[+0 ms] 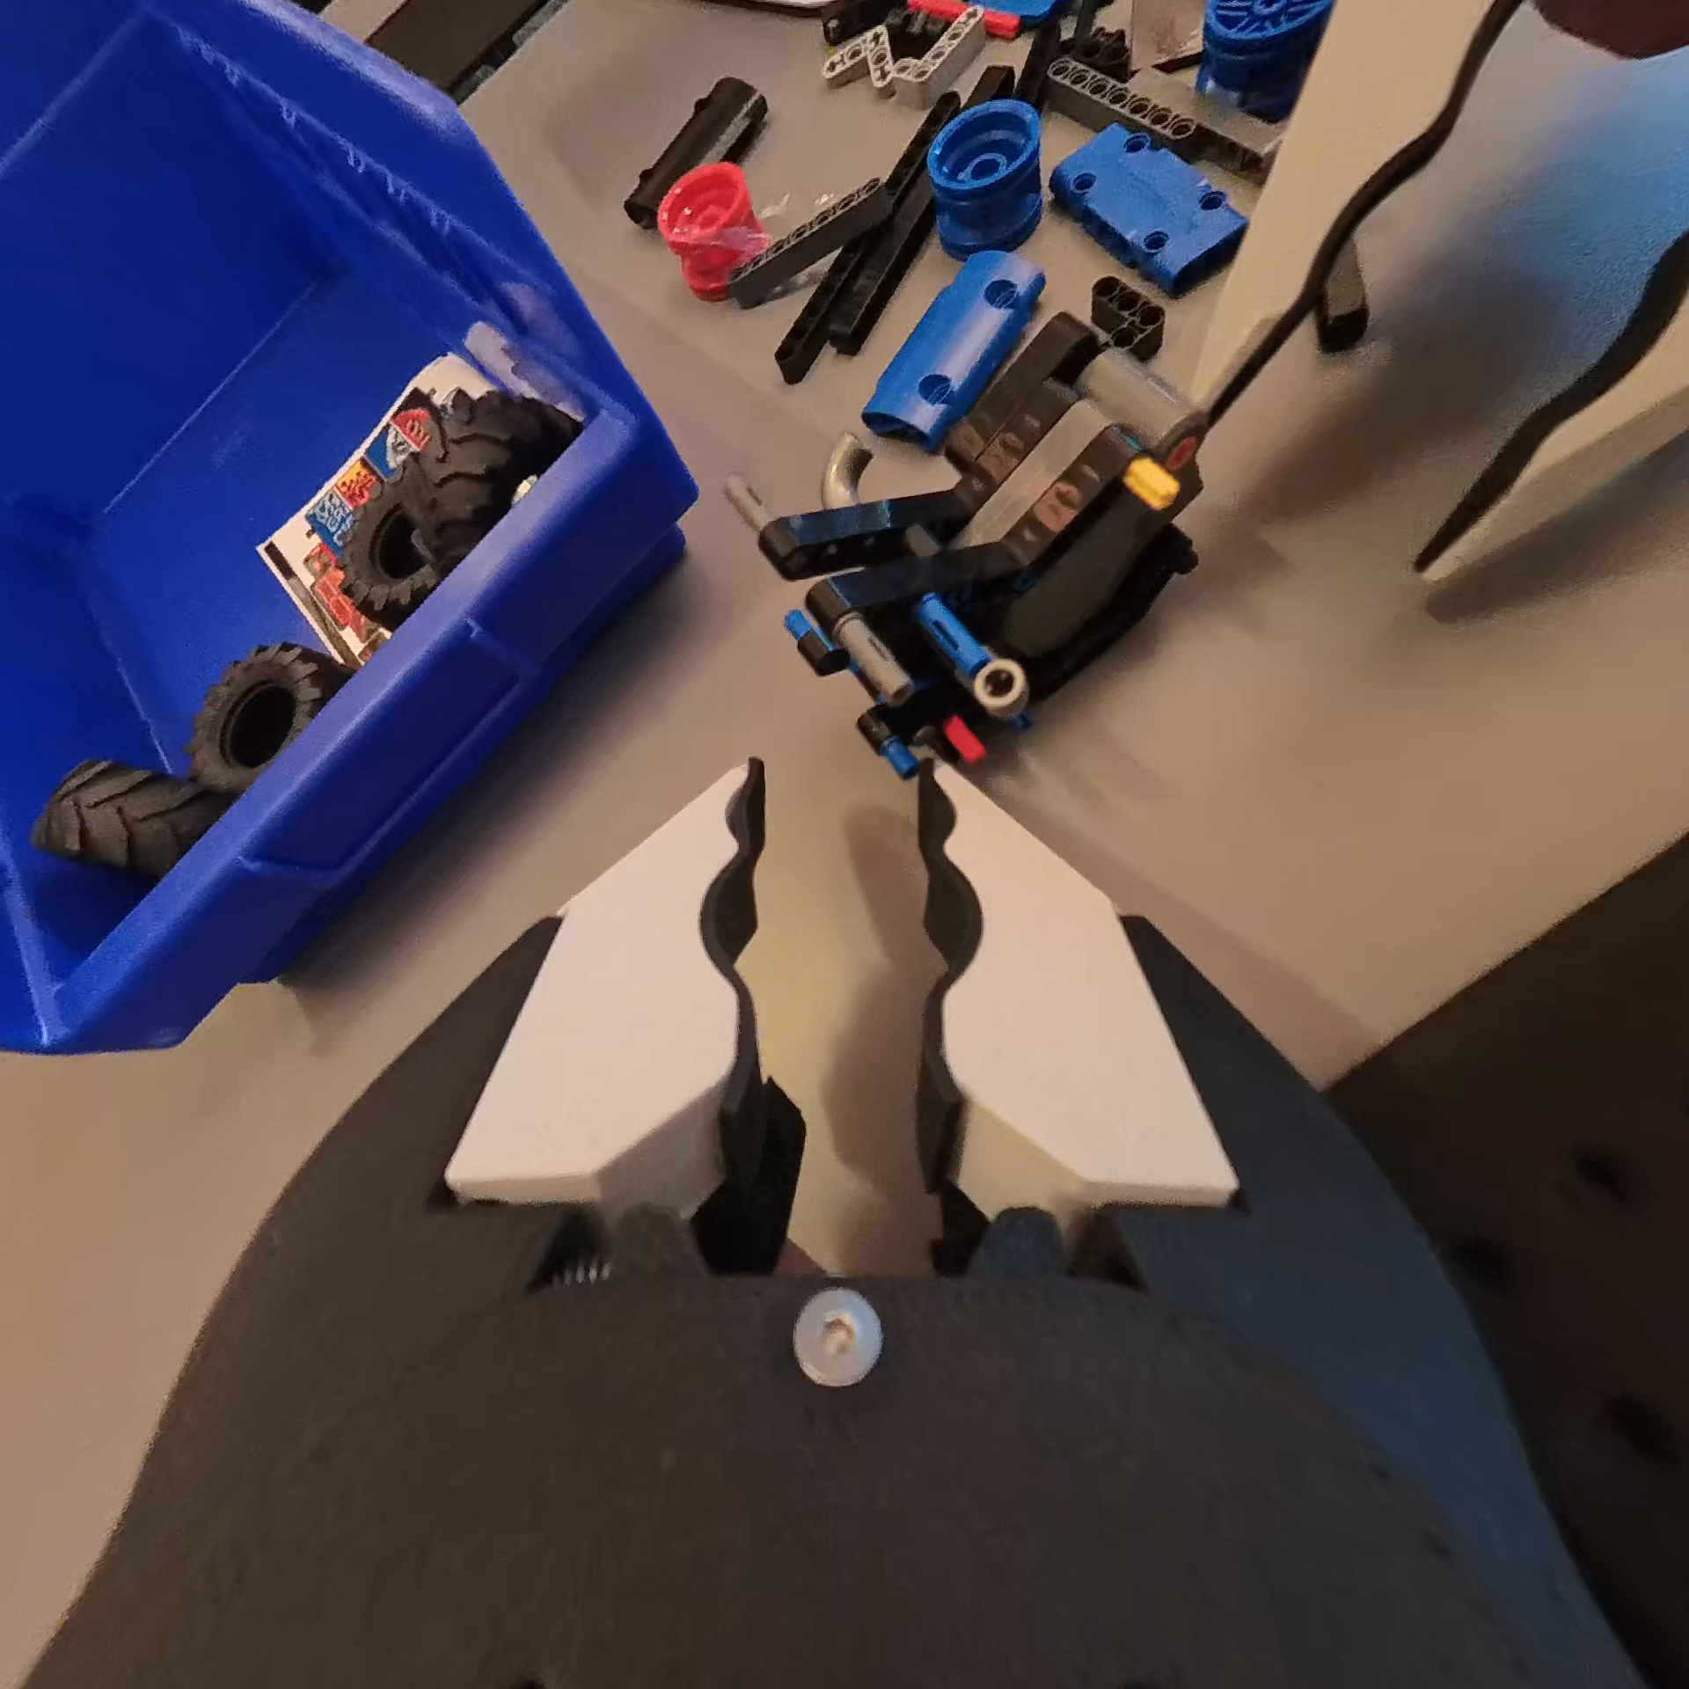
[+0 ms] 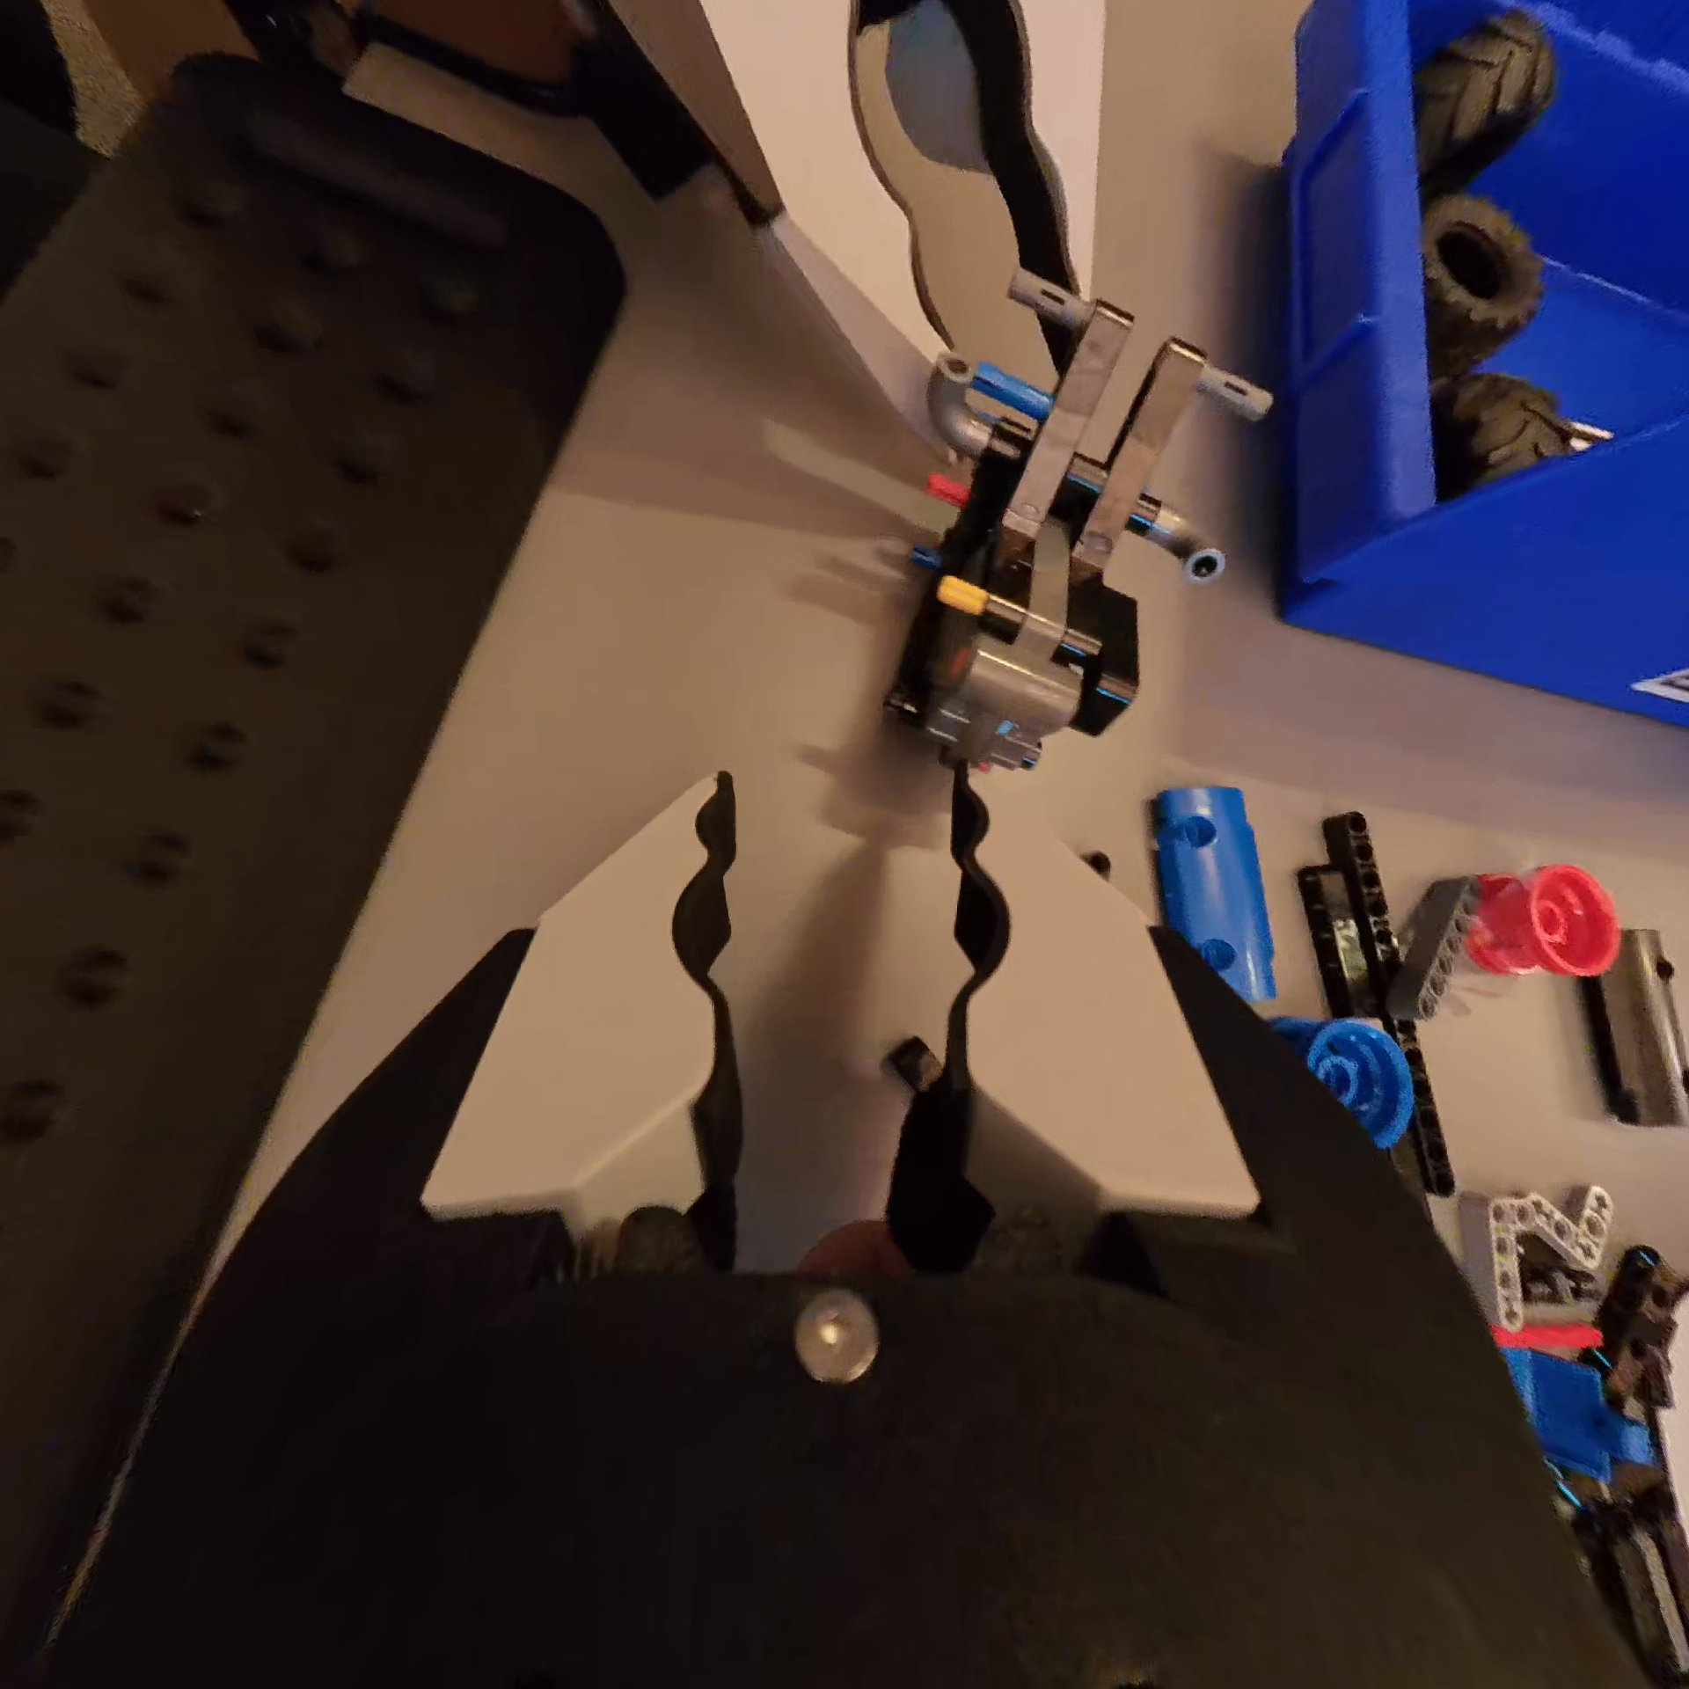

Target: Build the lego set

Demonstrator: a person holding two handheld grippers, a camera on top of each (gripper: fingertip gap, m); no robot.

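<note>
A partly built black and grey Lego assembly [image 1: 996, 567] with blue pins and a yellow knob lies on the grey table [image 1: 640, 731]. It also shows in the right wrist view [image 2: 1024, 603]. My left gripper [image 1: 841, 777] is open and empty, with its tips just short of the assembly's near end. My right gripper [image 2: 841, 791] is open, and its right fingertip [image 2: 960, 804] reaches the assembly's grey end. A small black piece [image 2: 914, 1065] shows on the table between its fingers. The two grippers face each other across the assembly.
A blue bin [image 1: 439, 731] beside the assembly holds black tyres [image 1: 430, 512] and a sticker sheet. Loose parts lie beyond: blue hubs [image 1: 987, 174], a red hub [image 1: 708, 224], blue panels, black beams. A dark tufted surface [image 2: 274, 548] lies past the table edge.
</note>
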